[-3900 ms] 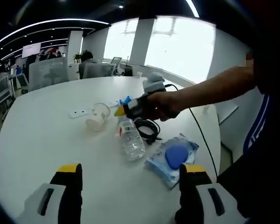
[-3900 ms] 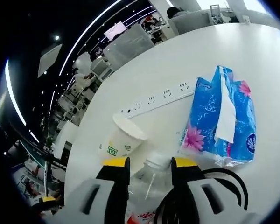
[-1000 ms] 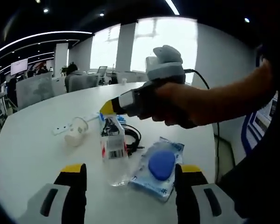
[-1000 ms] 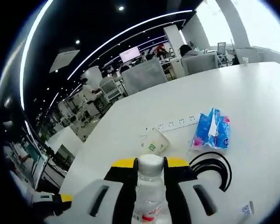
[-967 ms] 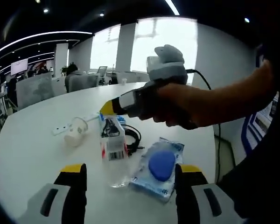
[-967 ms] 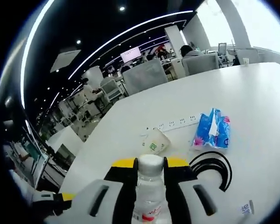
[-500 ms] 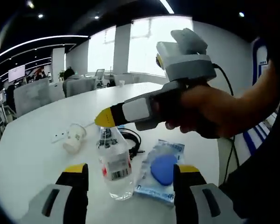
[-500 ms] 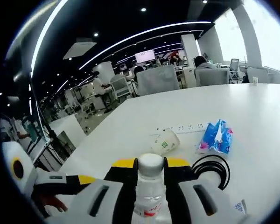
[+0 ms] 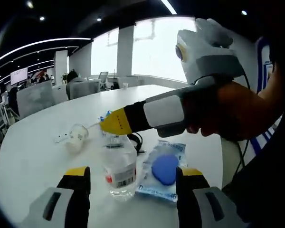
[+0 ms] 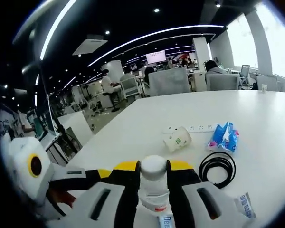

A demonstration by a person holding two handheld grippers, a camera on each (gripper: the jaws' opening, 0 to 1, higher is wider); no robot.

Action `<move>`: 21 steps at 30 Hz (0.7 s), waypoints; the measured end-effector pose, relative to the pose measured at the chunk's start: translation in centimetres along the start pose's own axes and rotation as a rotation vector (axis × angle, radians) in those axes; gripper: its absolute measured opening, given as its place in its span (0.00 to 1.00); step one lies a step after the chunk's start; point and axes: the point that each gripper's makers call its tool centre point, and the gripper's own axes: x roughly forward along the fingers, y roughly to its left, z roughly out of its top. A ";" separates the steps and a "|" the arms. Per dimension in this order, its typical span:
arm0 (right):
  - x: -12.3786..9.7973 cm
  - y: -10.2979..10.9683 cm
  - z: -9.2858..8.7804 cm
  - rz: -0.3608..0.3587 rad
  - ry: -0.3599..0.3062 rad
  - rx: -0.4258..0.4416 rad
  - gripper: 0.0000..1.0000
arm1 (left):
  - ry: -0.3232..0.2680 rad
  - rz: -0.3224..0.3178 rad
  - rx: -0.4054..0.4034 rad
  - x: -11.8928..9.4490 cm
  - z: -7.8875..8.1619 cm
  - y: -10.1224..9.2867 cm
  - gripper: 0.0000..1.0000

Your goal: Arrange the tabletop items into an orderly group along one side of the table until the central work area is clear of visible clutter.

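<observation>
A clear water bottle [image 9: 119,167] with a white cap [image 10: 153,166] stands upright on the white table [image 9: 33,156]. My right gripper [image 10: 153,170] is shut on its neck, and in the left gripper view it reaches in from the right [image 9: 115,124], held by a person's hand. My left gripper [image 9: 134,176] hangs open just in front of the bottle, nothing between its jaws. Beside the bottle lies a blue packet [image 9: 164,168]. Farther back are a tipped paper cup [image 10: 177,140], a white power strip [image 10: 190,128], a blue tissue pack [image 10: 223,136] and a coiled black cable [image 10: 217,169].
The table's edge [image 10: 92,147] runs along the left of the right gripper view, with office desks, chairs and people beyond it. The left gripper's housing [image 10: 31,173] shows at the lower left there. Bare tabletop lies left of the cup [image 9: 77,137].
The bottle, lying on the table 3.9 s ago, now stands upright in my right gripper. Over the last second that gripper and bottle came nearer to my left gripper.
</observation>
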 end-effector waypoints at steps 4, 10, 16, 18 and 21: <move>-0.5 0.8 -0.3 0.017 0.001 -0.023 0.17 | -0.004 0.009 -0.001 -0.4 -0.2 0.1 0.72; -1.4 2.0 -0.9 0.041 0.010 -0.037 0.18 | -0.004 0.026 -0.006 -0.8 -0.5 0.3 0.72; -1.5 2.8 -1.3 0.062 0.012 -0.065 0.18 | -0.003 0.043 -0.007 -1.1 -0.5 0.0 0.71; -1.3 2.6 -1.2 0.065 0.014 -0.060 0.18 | -0.004 0.049 -0.014 -1.1 -0.5 -0.1 0.71; -1.3 2.7 -1.2 0.088 0.025 -0.059 0.18 | -0.005 0.057 -0.015 -1.3 -0.5 -0.1 0.70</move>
